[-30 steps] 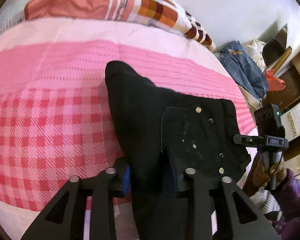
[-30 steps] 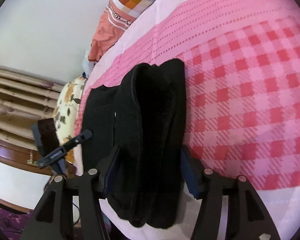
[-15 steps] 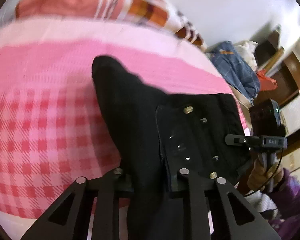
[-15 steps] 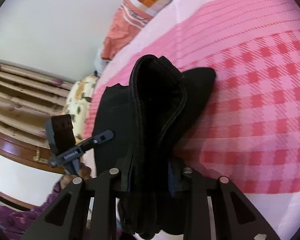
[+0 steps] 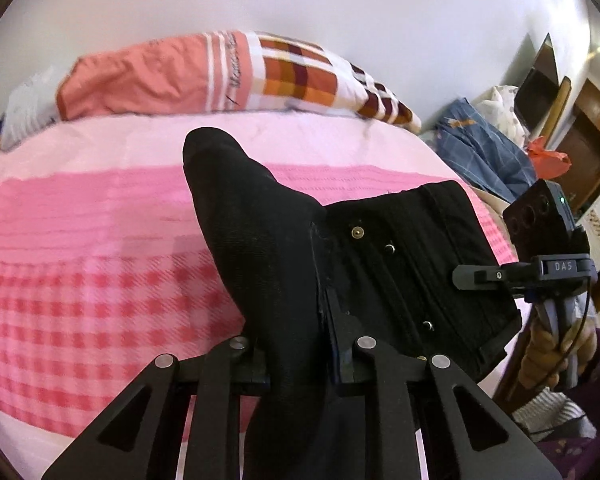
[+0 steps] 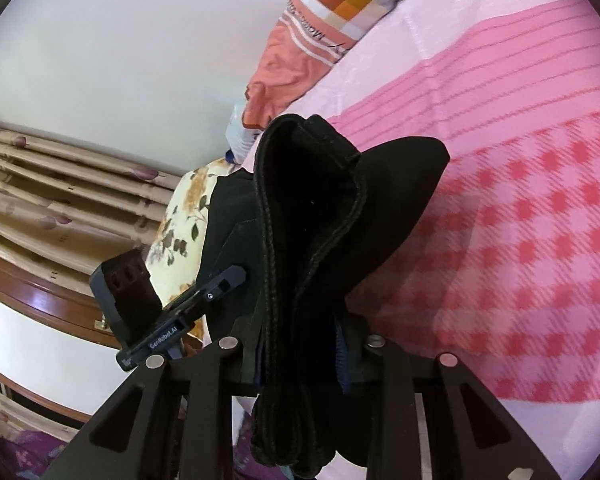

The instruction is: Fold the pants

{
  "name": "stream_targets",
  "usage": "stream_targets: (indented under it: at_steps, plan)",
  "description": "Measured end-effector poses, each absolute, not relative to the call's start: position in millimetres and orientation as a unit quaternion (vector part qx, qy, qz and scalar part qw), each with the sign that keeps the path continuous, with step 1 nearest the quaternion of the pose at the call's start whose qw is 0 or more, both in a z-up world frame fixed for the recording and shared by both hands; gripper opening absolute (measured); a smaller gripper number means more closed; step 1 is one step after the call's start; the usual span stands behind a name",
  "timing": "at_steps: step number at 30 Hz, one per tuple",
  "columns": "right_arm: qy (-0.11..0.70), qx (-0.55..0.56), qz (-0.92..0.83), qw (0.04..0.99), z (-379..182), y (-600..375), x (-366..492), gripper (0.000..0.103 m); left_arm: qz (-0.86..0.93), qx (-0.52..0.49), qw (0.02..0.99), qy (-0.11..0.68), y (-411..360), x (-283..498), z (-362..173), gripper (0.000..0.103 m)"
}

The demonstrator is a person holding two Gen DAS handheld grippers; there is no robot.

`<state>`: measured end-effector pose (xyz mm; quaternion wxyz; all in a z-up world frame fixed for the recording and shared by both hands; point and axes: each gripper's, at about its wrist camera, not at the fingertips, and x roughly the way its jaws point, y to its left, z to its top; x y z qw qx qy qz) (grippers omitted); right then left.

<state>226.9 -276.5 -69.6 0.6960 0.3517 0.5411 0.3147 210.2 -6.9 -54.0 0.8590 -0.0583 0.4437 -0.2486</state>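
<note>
Black, heavy twill pants rise off the pink bedspread wherever we have hold of them. Our left gripper has its jaws drawn nearly together on a thick fold of the cloth, beside the waistband flap with its small round metal studs, which lies flat on the bedspread. Our right gripper is clamped on a bunched stack of stitched hems, the layers curling up into a rounded loop above the jaws while their ends hang limp below. On the bedspread, a ribbed pink band gives way to a woven red-and-pink check nearer us and to smooth pale fabric farther off. Beyond the pants, at the bedspread's far edge, sits a plump coral pillow with stripes and an orange-brown plaid end. A crumpled blue garment lies just past the bedspread's far right corner.
</note>
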Motion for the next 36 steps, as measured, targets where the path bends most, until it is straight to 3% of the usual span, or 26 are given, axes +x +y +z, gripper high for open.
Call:
stream_targets:
  at_steps: [21, 36]
  plan:
    - [0.533, 0.343, 0.368, 0.680, -74, -148, 319, 0.026, -0.148, -0.039, 0.905, 0.397, 105, 269, -30, 0.020]
    - [0.539, 0.329, 0.372, 0.680, -112, -93, 385, 0.026, -0.099, -0.043, 0.909, 0.402, 163, 340, -61, 0.020]
